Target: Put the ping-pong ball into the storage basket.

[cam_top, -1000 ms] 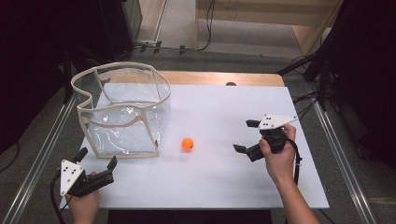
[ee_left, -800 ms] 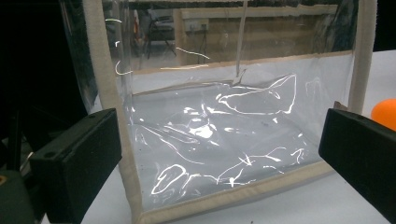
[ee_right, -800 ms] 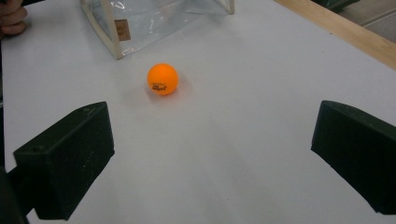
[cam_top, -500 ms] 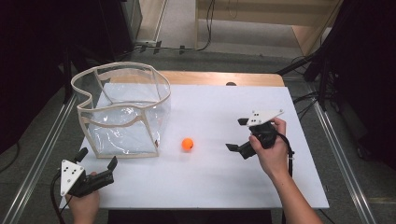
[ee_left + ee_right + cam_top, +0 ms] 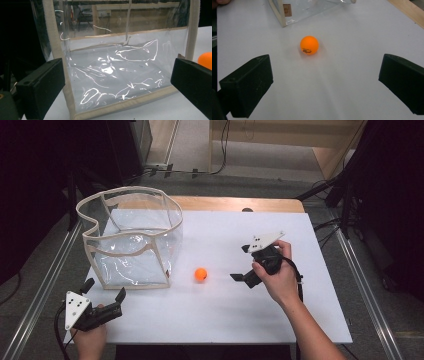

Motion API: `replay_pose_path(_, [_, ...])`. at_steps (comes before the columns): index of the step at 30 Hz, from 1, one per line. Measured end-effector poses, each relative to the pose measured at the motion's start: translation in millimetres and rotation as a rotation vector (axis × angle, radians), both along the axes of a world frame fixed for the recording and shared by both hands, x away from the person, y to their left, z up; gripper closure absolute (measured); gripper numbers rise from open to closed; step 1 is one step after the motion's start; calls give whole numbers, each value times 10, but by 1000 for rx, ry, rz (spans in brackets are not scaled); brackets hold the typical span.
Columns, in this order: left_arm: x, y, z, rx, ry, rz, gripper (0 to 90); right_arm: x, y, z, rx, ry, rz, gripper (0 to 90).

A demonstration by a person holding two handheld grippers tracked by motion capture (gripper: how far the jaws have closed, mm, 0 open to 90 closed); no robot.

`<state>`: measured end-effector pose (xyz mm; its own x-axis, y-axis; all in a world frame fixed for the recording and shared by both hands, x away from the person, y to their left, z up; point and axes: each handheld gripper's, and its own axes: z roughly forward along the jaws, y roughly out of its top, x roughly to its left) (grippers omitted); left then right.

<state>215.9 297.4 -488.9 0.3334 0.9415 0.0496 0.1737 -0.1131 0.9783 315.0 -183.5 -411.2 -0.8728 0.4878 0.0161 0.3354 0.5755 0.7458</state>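
Note:
A small orange ball (image 5: 201,274) lies on the white table (image 5: 220,310), just right of a clear plastic bag with beige trim (image 5: 131,240). My right gripper (image 5: 240,262) is open and points at the ball from the right, a short gap away. In the right gripper view the ball (image 5: 309,45) sits ahead between the wide jaws, untouched. My left gripper (image 5: 104,290) rests open at the table's front left corner, facing the bag (image 5: 120,72); the ball (image 5: 205,59) peeks in at the right edge.
The bag stands open-topped at the table's back left. A wooden strip (image 5: 235,203) runs along the far table edge. Metal rails (image 5: 367,285) flank both sides, with dark floor and cables beyond. Bare white surface lies in front of the ball.
My right gripper has moved left toward the ball, staying open. The left gripper, ball and bag have not moved.

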Motion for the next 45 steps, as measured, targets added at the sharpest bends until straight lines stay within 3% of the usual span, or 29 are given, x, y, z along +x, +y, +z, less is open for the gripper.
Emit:
replay_pose_path(12, [0,-8,-2,5,-4,-1,0,111,285,-45,-55,41,71,0])
replay_pose_path(34, [2,-9,-3,7,-3,-2,0,308,656,-17,-131,87,116,0])
replay_pose_path(45, [1,-10,-3,9,-6,-5,0,379,828,-76,-171,105,125,0])
